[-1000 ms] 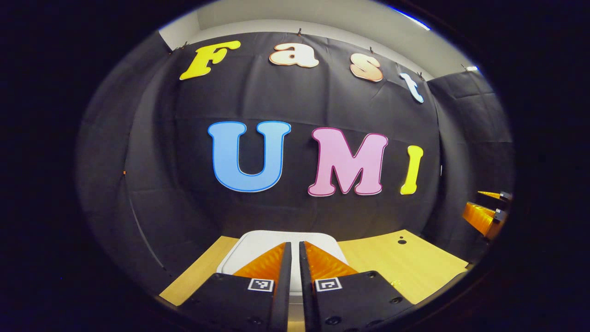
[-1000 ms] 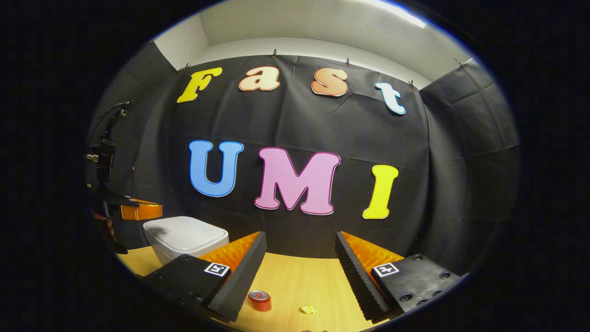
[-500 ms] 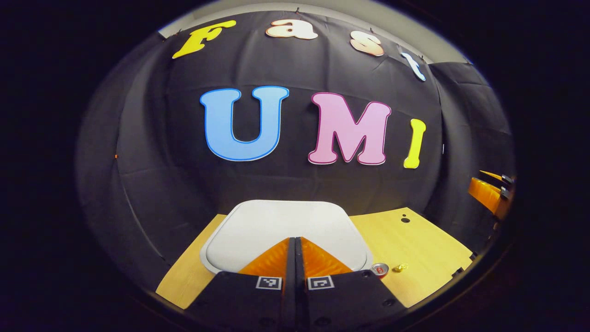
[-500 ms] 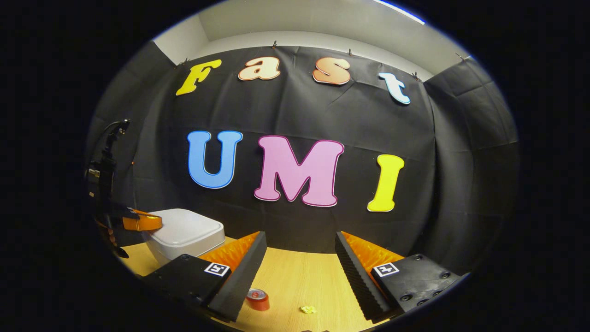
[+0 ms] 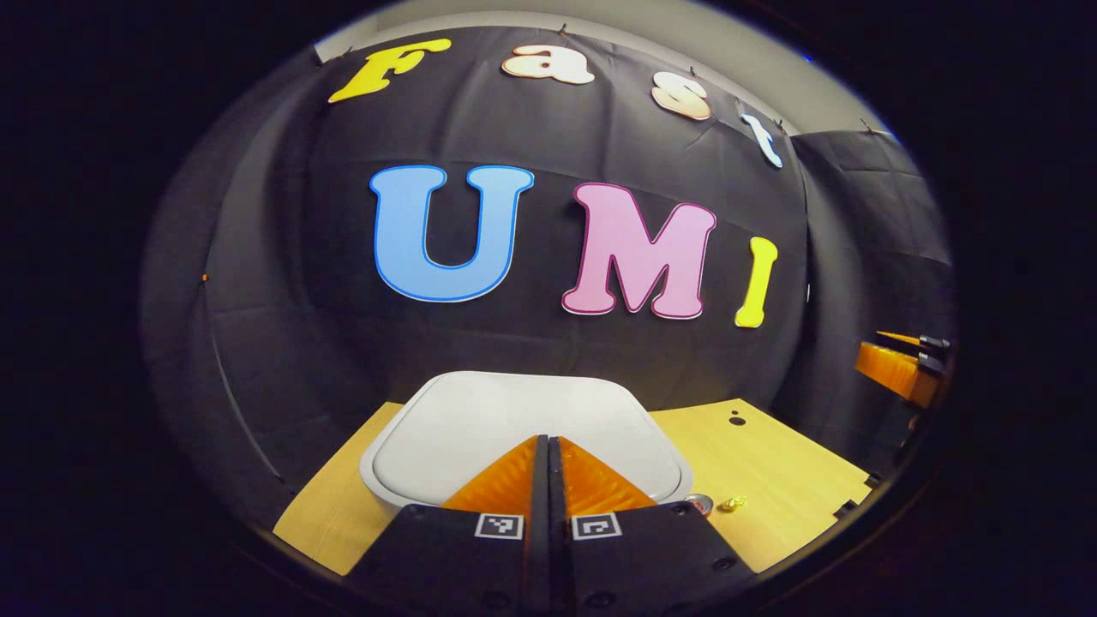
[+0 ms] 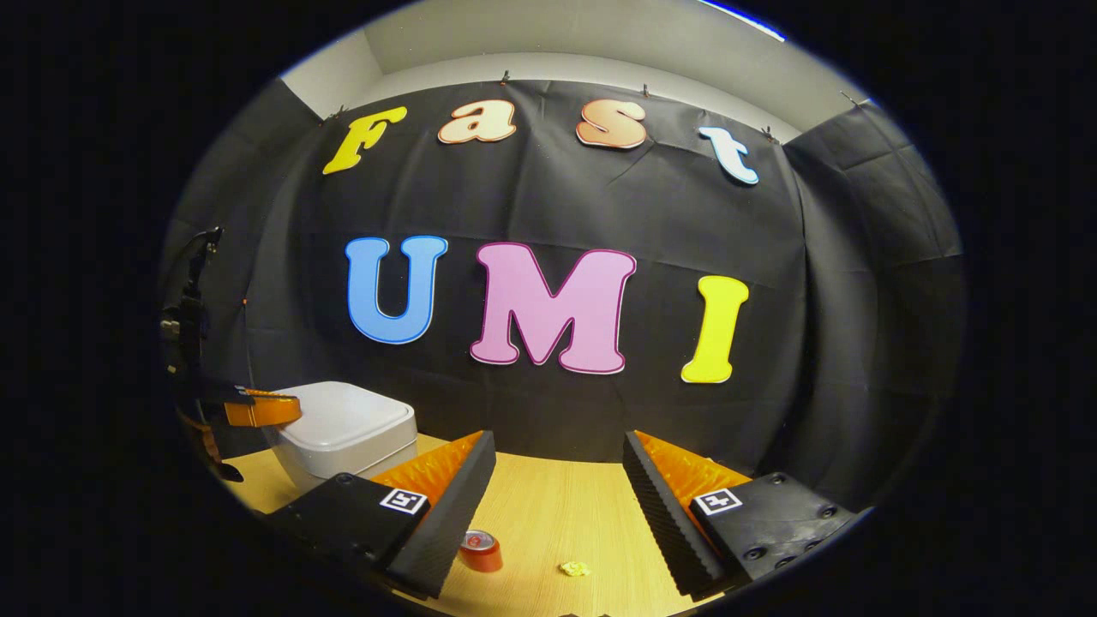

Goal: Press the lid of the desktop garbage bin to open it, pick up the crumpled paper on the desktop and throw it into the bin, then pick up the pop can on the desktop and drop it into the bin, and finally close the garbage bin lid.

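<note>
While my left claw (image 5: pixel 548 454) has dropped onto the garbage bin over the last second, its two fingers have also drawn together, so they now meet with no gap and nothing between them. Their tips lie over the near half of the white lid (image 5: pixel 480 420); whether they already touch it I cannot tell from the left gripper view. In the right gripper view the same claw (image 6: pixel 257 410) sits at the left edge of the lid (image 6: pixel 343 420), level with its top. The lid looks flat and seated on the bin, so I judge the press not yet to have released it, and the opening step is in hand.

My right claw (image 6: pixel 557 480) hangs with its fingers spread wide and holds nothing. Just below and ahead of it on the desk (image 6: pixel 566 523) stands the red pop can (image 6: pixel 480 550), close beside the left finger, and the yellow crumpled paper (image 6: pixel 574 568) lies between the two fingers, a little apart from the can. From the left claw, both lie low to the right of the bin: can (image 5: pixel 701 504), paper (image 5: pixel 731 503). Once the lid springs up, the paper comes first.
</note>
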`<state>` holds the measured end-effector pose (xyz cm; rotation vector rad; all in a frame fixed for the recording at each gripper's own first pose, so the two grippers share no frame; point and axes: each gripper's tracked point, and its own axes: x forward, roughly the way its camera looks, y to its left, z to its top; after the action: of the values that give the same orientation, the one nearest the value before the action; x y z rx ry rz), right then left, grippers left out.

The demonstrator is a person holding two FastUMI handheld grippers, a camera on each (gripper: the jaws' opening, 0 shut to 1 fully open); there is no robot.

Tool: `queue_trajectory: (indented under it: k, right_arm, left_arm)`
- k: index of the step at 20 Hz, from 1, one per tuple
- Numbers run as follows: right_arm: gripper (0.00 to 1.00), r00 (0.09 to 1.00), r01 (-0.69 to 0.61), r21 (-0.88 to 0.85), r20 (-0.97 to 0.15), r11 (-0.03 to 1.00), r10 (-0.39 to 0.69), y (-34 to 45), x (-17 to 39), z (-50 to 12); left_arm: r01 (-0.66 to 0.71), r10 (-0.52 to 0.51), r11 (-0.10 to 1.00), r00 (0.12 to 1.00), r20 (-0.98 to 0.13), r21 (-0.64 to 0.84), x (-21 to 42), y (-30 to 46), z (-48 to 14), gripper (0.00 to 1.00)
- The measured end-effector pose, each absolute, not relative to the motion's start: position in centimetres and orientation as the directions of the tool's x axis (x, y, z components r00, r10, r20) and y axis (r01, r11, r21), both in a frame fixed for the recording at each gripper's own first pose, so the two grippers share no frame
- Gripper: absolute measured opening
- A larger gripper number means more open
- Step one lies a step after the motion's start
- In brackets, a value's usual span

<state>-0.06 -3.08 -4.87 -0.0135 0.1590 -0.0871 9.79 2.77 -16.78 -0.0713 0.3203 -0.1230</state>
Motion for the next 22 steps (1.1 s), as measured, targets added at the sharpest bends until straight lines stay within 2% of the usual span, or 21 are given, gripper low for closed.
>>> queue_trajectory:
  k: [3, 5, 13, 18, 22]
  right_arm:
    - [0.96, 0.983, 0.082, -0.036, -0.16, 0.996, -0.087, -3.6, -0.6, -4.7]
    - [0.96, 0.984, 0.089, -0.029, -0.154, 0.996, -0.093, -3.6, -0.6, -4.6]
    - [0.96, 0.988, 0.089, -0.047, -0.119, 0.995, -0.094, -3.8, -1.0, -3.6]
    - [0.96, 0.984, 0.124, -0.04, -0.121, 0.991, -0.128, -4.1, -1.7, -3.4]
    - [0.96, 0.975, 0.143, -0.045, -0.166, 0.989, -0.148, -4.5, -2.7, -4.1]
  left_arm:
    - [0.139, -0.133, 0.99, 0.937, -0.323, -0.006, 10.1, 2.3, -15.6, 0.06]
    - [0.149, -0.136, 0.988, 0.956, -0.259, 0.03, 10.5, 2.0, -12.5, 0.06]
    - [0.156, -0.155, 0.987, 0.988, -0.026, 0.027, 9.0, -0.7, -1.1, 0.06]
    - [0.167, -0.167, 0.986, 0.985, 0.047, 0.007, 5.2, -2.4, 2.7, 0.07]
    - [0.21, -0.209, 0.978, 0.977, 0.044, -0.011, 3.3, -4.5, 2.8, 0.12]
